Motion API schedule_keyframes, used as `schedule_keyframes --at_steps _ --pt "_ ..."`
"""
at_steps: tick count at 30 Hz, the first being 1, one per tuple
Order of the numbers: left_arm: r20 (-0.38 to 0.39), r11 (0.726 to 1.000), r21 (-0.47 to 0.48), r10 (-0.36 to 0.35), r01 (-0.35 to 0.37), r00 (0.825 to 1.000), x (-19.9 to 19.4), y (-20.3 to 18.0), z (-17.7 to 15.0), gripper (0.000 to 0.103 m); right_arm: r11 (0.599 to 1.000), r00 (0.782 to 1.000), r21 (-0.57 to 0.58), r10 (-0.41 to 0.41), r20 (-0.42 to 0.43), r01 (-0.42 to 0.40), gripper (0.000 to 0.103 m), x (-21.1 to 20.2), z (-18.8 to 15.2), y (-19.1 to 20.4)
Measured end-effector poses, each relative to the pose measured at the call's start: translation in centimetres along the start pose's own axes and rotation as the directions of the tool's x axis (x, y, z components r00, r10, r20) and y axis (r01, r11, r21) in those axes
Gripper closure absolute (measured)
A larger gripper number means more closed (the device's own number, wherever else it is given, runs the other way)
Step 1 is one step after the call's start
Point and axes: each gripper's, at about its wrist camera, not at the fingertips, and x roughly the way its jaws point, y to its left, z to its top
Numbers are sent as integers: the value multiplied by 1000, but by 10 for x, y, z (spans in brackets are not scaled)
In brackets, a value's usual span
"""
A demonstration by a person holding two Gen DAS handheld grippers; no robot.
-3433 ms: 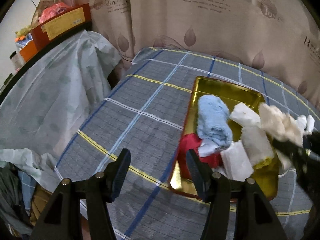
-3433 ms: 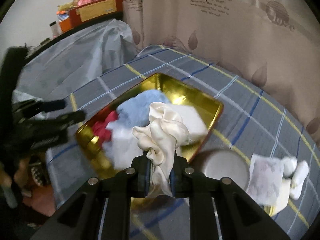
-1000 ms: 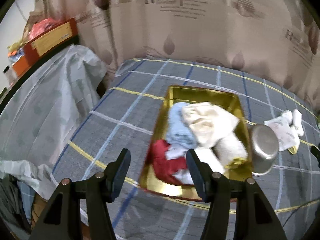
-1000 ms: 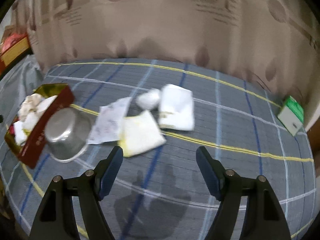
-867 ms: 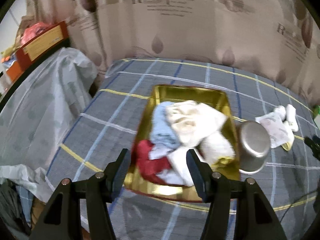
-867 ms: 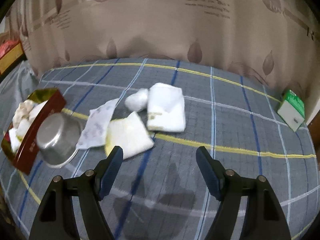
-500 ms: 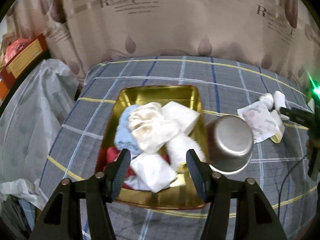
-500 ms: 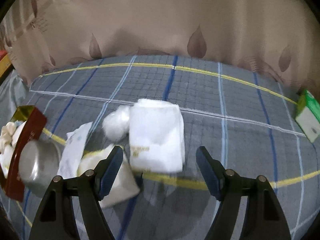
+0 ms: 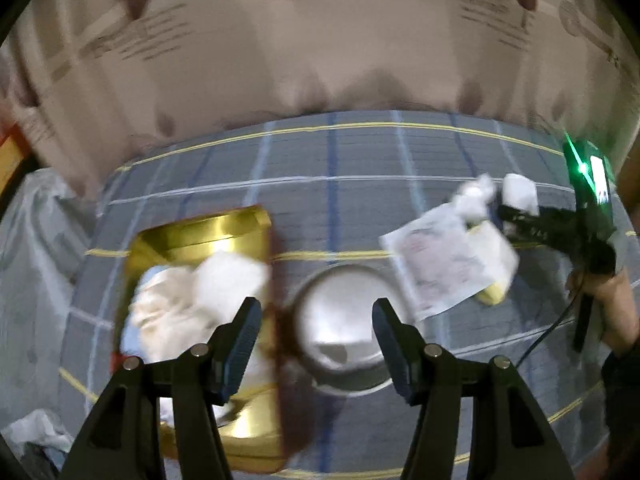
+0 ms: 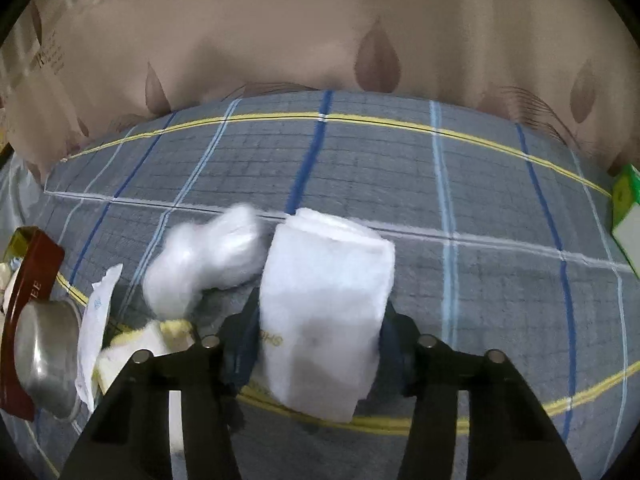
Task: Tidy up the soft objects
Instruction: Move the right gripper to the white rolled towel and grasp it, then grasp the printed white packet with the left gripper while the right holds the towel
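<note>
A gold tray on the checked tablecloth holds several soft cloths. My left gripper is open and empty, hovering above the tray's right edge and an upturned steel bowl. My right gripper is open, its jaws on either side of a folded white towel lying on the table. A fluffy white ball, a printed paper sachet and a yellow-edged cloth lie just left of the towel. The right gripper also shows in the left wrist view.
A beige curtain hangs behind the table. A green and white box sits at the far right edge. The tray's red side and the steel bowl show at the left of the right wrist view. A plastic-covered surface lies left of the table.
My right gripper let go of the cream cloth in the tray, swung right and moved down around the folded white towel. My left gripper moved right, over the tray edge and bowl.
</note>
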Motion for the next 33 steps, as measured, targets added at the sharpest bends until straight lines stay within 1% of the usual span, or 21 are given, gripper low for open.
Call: schedule_keyframes --at_steps 1,4,5,7,8,11,12,15,16,19,24,27,30,33 --pt "-6 999 15 -31 31 999 3 -10 7 44 1000 1000 5 -4 3 4 60 -3 -4 -3" --pt "-29 996 42 -77 78 997 10 -37 23 44 999 1000 26 -19 11 18 60 -14 -17 -14" --pt "-33 994 52 -99 100 995 13 -46 29 44 999 1000 44 -17 15 16 60 -21 -25 -19" --pt "-45 993 51 -108 111 993 18 -59 39 44 998 1000 68 -9 24 7 60 -30 -38 -29" --pt "-58 990 50 -127 130 990 23 -66 46 44 997 1000 74 -4 29 2 60 -36 -46 -33" --pt "-126 985 19 -170 174 977 42 -84 64 44 995 999 99 5 39 -9 60 -52 -70 -41" --pt "-136 983 10 -183 186 974 46 -88 67 44 995 999 95 1 44 -5 60 -56 -77 -40" --pt "-175 983 -26 -184 182 967 64 -98 82 44 998 998 66 -17 68 13 60 -67 -96 -37" --pt "-188 983 -44 -184 179 965 71 -100 86 44 998 997 58 -22 78 17 60 -68 -99 -37" --pt "-240 988 -73 -148 134 959 91 -104 94 44 997 997 72 -9 78 3 57 -67 -99 -39" --pt "-282 991 -123 -78 45 956 118 -107 99 44 998 997 69 -1 78 -4 55 -67 -97 -38" --pt "-307 992 -123 -26 -12 951 131 -108 98 44 998 997 67 3 78 -8 54 -68 -97 -38" --pt "-341 990 -132 -2 -45 940 142 -106 95 44 998 997 69 6 79 -11 54 -68 -97 -39" --pt "-352 988 -139 9 -62 936 149 -104 92 44 998 997 69 6 79 -12 54 -68 -97 -39"
